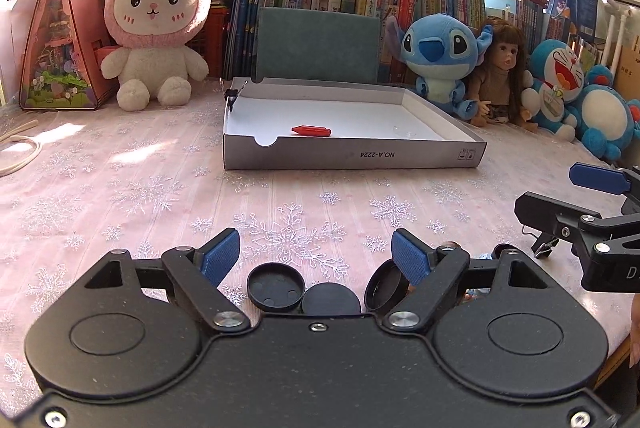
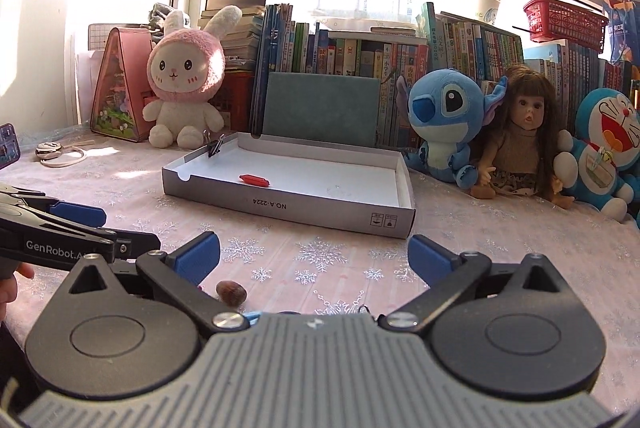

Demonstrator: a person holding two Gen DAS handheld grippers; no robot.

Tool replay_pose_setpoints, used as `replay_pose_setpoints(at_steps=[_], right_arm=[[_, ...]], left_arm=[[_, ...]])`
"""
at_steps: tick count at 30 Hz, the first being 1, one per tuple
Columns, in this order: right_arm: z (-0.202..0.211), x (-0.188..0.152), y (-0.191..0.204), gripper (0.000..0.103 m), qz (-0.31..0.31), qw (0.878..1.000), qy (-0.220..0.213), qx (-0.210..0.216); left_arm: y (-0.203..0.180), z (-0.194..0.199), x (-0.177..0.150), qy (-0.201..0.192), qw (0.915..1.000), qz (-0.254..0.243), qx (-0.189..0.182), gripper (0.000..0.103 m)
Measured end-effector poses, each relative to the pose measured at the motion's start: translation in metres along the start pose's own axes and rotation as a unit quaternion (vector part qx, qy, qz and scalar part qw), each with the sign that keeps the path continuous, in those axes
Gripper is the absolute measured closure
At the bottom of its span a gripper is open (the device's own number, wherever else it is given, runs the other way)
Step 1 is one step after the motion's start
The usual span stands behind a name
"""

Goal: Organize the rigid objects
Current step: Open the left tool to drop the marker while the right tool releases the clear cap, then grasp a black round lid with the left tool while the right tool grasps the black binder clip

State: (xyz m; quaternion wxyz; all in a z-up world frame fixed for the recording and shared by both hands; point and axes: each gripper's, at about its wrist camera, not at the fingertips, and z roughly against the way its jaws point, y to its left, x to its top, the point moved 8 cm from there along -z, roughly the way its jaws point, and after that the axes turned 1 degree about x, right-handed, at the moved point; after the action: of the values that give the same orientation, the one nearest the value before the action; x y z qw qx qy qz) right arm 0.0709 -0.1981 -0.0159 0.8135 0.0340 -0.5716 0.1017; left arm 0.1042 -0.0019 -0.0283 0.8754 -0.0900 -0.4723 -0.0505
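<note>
My left gripper [image 1: 316,260] is open low over the snowflake tablecloth. Three black round lids lie between and just behind its blue pads: one face up [image 1: 274,286], one flat [image 1: 330,298], and one tilted [image 1: 386,286] against the right pad. My right gripper [image 2: 314,256] stands wide open with nothing between its fingers; a small brown nut-like piece [image 2: 231,293] lies near its left finger. Farther on sits a shallow grey box [image 1: 352,158] [image 2: 288,206] holding a red pen-like piece [image 1: 311,131] [image 2: 255,180], with a black binder clip [image 1: 232,94] [image 2: 216,148] on its rim.
A loose binder clip [image 1: 544,244] lies under the right gripper [image 1: 560,196]. Behind the box stand a pink rabbit plush [image 1: 156,16], a blue plush [image 1: 440,60], a doll [image 1: 500,76], books and a green board [image 1: 318,44]. A cord [image 1: 20,156] lies at far left.
</note>
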Motion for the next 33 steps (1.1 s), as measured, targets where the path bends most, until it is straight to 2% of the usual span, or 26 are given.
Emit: replay_pose_setpoints(at_steps=[5, 15, 19, 21, 26, 33], right_arm=[[0.004, -0.007, -0.002, 0.000, -0.017, 1.000, -0.002, 0.001], [0.016, -0.014, 0.001, 0.000, 0.003, 1.000, -0.013, -0.011], [0.020, -0.019, 0.000, 0.000, 0.010, 1.000, -0.006, -0.012], [0.022, -0.021, -0.003, 0.000, 0.010, 1.000, -0.002, -0.014], [0.025, -0.028, -0.014, 0.003, 0.002, 1.000, 0.007, -0.029], [0.023, -0.037, -0.030, 0.016, -0.021, 0.998, 0.029, -0.048]], left_arm=[[0.007, 0.004, -0.009, 0.007, 0.9999, 0.014, 0.000, 0.025], [0.012, 0.027, -0.014, -0.037, 0.9992, -0.010, 0.009, 0.025], [0.014, 0.031, -0.020, -0.039, 0.9990, -0.019, 0.012, 0.025], [0.014, 0.032, -0.023, -0.036, 0.9990, -0.023, 0.015, 0.030], [0.011, 0.039, -0.031, -0.030, 0.9989, -0.037, 0.006, 0.057], [-0.002, 0.042, -0.038, -0.025, 0.9981, -0.055, -0.014, 0.057]])
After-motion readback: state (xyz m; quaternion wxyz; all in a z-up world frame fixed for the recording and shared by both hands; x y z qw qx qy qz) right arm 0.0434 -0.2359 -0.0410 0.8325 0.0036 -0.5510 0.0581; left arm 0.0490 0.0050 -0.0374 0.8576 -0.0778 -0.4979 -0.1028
